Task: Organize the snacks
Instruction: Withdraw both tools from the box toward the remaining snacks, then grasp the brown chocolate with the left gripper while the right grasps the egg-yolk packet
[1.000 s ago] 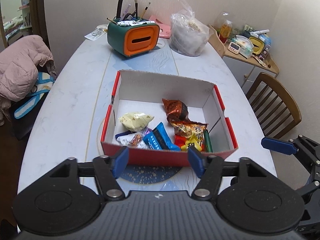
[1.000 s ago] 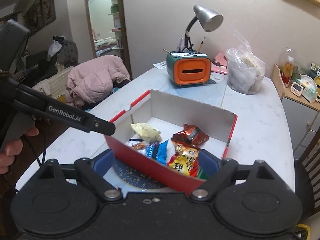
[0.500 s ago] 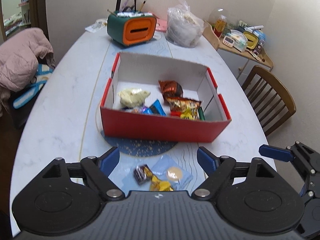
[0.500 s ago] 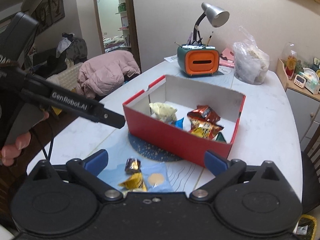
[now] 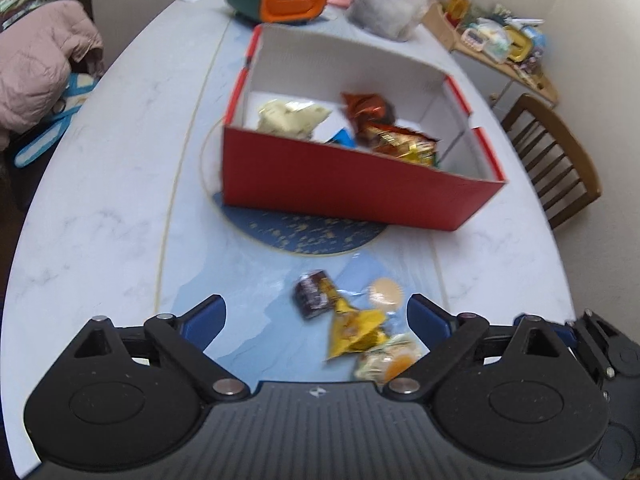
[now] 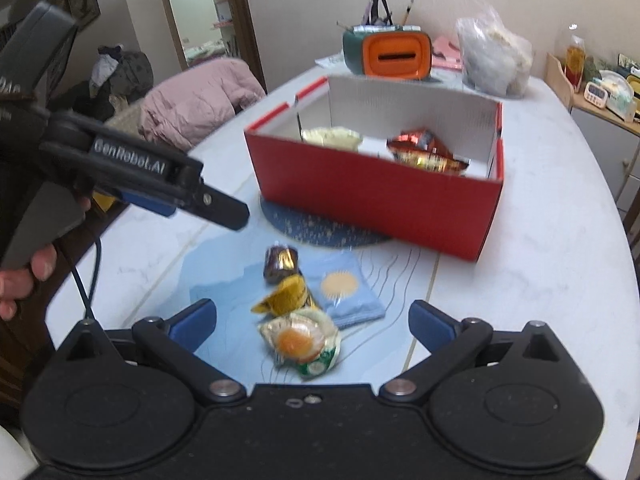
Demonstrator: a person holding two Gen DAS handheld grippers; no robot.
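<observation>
Left gripper (image 5: 316, 320): jaws opening, blue pads spread wide above the table; nothing gripped, the loose snacks lie on the table below and between the fingers.
Right gripper (image 6: 312, 320): jaws fully spread, nothing held; the loose snacks lie on the table below, between its fingers.
Loose snacks: four small packets clustered on the table, in front of the box: a dark brown wrapper (image 6: 281, 263), a yellow wrapper (image 6: 289, 297), a pale blue sachet with an orange sun disc (image 6: 347, 290), and a packet showing an orange-yolked egg (image 6: 301, 339).
Red cardboard box (image 6: 372, 196): open-topped, white inside, standing partly on a round blue mat (image 5: 304, 231).
Box contents: a pale yellow bag (image 5: 292, 117), a reddish-brown bag (image 5: 366, 110), a gold-and-orange bag (image 5: 406, 145), and a blue packet (image 5: 343, 140) partly hidden by the front wall.
Table (image 5: 108, 168): white marbled top with a pale blue printed centre.
Background: an orange-and-green desk organiser (image 6: 387, 53) and a clear plastic bag (image 6: 494, 58) beyond the box.
</observation>
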